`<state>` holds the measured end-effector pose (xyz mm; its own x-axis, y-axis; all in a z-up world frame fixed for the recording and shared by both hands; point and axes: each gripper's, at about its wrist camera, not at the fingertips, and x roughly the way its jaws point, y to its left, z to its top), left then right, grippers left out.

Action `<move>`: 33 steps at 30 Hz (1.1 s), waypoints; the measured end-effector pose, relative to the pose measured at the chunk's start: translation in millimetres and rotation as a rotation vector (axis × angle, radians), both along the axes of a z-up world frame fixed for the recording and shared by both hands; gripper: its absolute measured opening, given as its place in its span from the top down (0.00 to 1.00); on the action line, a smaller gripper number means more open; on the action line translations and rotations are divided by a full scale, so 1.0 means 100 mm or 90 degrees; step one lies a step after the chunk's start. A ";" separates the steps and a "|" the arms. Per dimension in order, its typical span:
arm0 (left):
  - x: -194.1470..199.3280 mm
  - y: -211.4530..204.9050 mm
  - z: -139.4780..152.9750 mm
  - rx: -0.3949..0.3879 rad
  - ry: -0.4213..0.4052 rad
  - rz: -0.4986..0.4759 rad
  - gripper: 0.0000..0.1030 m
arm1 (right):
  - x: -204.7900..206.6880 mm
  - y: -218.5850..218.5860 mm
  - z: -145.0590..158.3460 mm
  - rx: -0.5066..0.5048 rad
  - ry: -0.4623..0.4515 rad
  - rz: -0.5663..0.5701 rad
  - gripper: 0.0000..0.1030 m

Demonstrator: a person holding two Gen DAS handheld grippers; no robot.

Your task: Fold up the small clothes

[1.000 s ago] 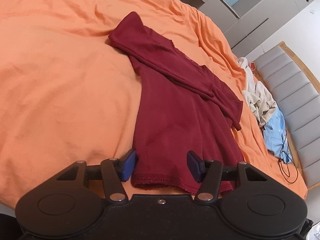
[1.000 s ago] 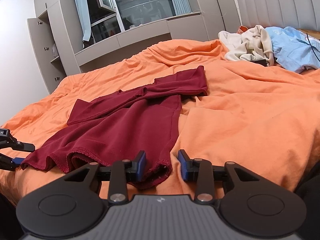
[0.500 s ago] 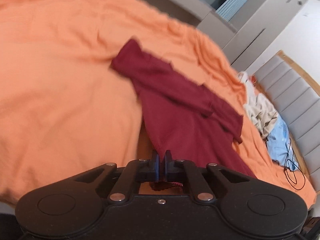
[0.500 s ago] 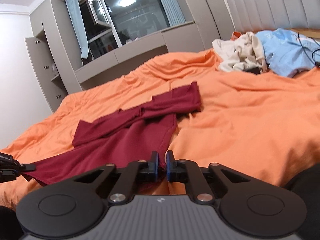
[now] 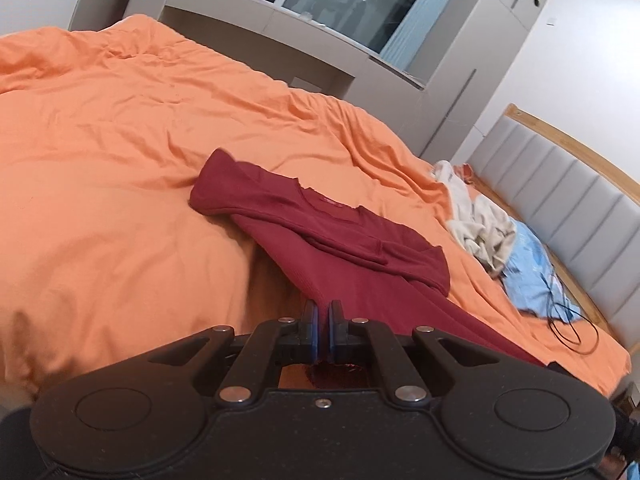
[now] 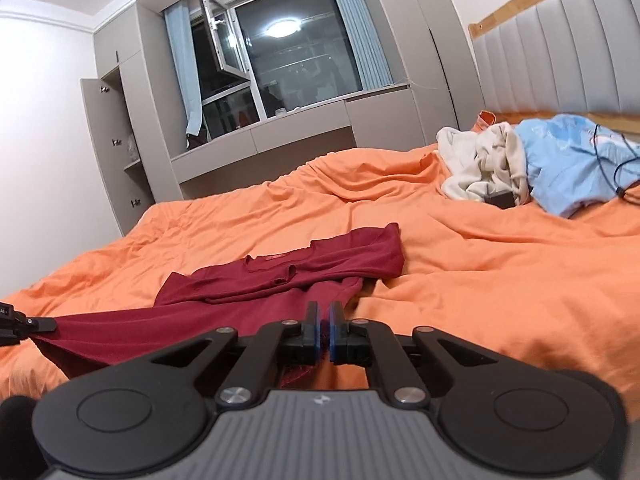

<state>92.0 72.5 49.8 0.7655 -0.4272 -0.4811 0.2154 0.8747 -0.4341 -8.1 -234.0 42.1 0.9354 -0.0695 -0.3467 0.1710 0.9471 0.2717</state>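
A dark red long-sleeved top (image 5: 340, 240) lies on the orange bedcover (image 5: 120, 160), its sleeves folded across the chest. My left gripper (image 5: 323, 312) is shut on one corner of the top's bottom hem, which hangs below the pads. My right gripper (image 6: 324, 314) is shut on the other hem corner of the dark red top (image 6: 280, 280). The hem is lifted off the bed and stretched between the two grippers. At the left edge of the right wrist view, the left gripper's tip (image 6: 24, 322) pinches the fabric.
A cream garment (image 6: 480, 160) and a light blue garment (image 6: 572, 160) with a black cable (image 5: 568, 320) lie heaped near the grey padded headboard (image 5: 560, 200). Grey cabinets and a window stand beyond the bed's far side.
Both grippers went from open around the hem to shut on it, then rose with it. The lower part of the top is pulled up off the bed.
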 end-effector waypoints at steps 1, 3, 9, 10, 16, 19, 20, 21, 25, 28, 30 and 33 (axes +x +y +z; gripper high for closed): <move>-0.05 -0.01 -0.01 0.008 0.000 -0.004 0.96 | -0.02 0.02 -0.01 -0.007 0.009 0.003 0.96; -0.11 -0.02 -0.08 0.034 0.007 -0.008 0.96 | -0.01 0.03 -0.05 -0.017 0.032 0.011 0.95; -0.11 -0.08 -0.32 0.062 0.034 -0.015 0.92 | 0.03 0.13 -0.15 -0.054 0.076 0.038 0.92; -0.12 -0.10 -0.33 0.075 0.033 -0.016 0.89 | 0.03 0.14 -0.17 -0.061 0.079 0.042 0.90; -0.14 -0.13 -0.31 0.135 0.022 -0.001 0.39 | 0.01 0.26 -0.16 -0.147 0.088 0.097 0.35; -0.19 -0.14 -0.27 0.157 0.000 0.006 0.13 | 0.00 0.42 -0.12 -0.230 0.100 0.154 0.20; -0.20 -0.15 -0.25 0.162 -0.008 0.006 0.07 | -0.01 0.47 -0.11 -0.259 0.103 0.171 0.14; -0.20 -0.17 -0.25 0.167 -0.014 0.006 0.04 | -0.01 0.54 -0.11 -0.293 0.108 0.189 0.12; -0.20 -0.30 -0.26 0.203 -0.013 -0.010 0.01 | -0.01 0.80 -0.17 -0.407 0.139 0.253 0.01; -0.17 -0.44 -0.31 0.226 -0.003 -0.028 0.01 | 0.05 0.96 -0.29 -0.468 0.160 0.277 0.01; -0.16 -0.53 -0.33 0.239 -0.004 -0.041 0.01 | 0.11 1.07 -0.39 -0.514 0.184 0.291 0.01; -0.20 -0.65 -0.34 0.259 -0.020 -0.063 0.01 | 0.18 1.21 -0.58 -0.596 0.212 0.325 0.13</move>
<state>72.0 7.7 15.7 0.7476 -0.2791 -0.6026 0.3143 0.9480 -0.0491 10.3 -112.6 -15.8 0.7993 -0.0683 -0.5970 -0.3652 0.7337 -0.5730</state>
